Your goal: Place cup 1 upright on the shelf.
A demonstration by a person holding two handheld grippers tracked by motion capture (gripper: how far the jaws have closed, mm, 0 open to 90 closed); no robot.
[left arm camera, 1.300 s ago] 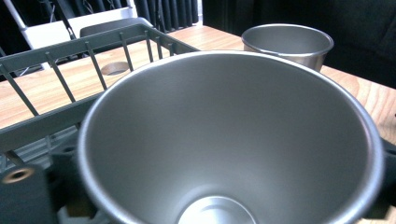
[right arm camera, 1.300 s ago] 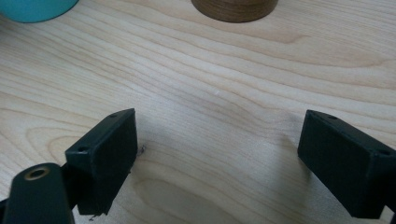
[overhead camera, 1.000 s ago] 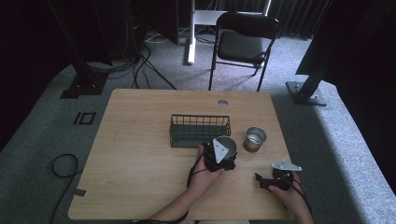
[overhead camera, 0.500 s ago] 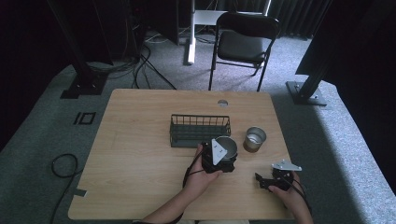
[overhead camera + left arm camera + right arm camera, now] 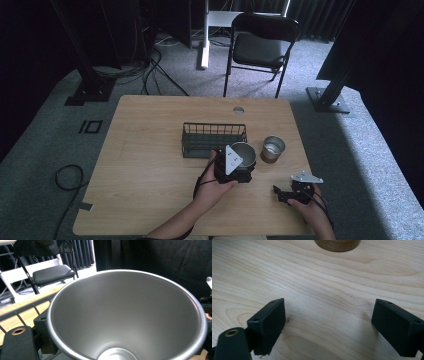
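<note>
Two round steel cups: one (image 5: 244, 155) gripped by left gripper (image 5: 240, 167), just beside black wire basket (image 5: 214, 139); other (image 5: 273, 149) right of basket. Right gripper (image 5: 281, 194) jaws wide, empty, near table (image 5: 150, 170) front edge.

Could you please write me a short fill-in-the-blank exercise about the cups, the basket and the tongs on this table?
1. The left tongs hold a metal ____.
2. The right tongs rest on the table with their jaws ____.
3. The second cup stands to the ____ of the wire basket in the high view.

Missing words: cup; open; right
</note>
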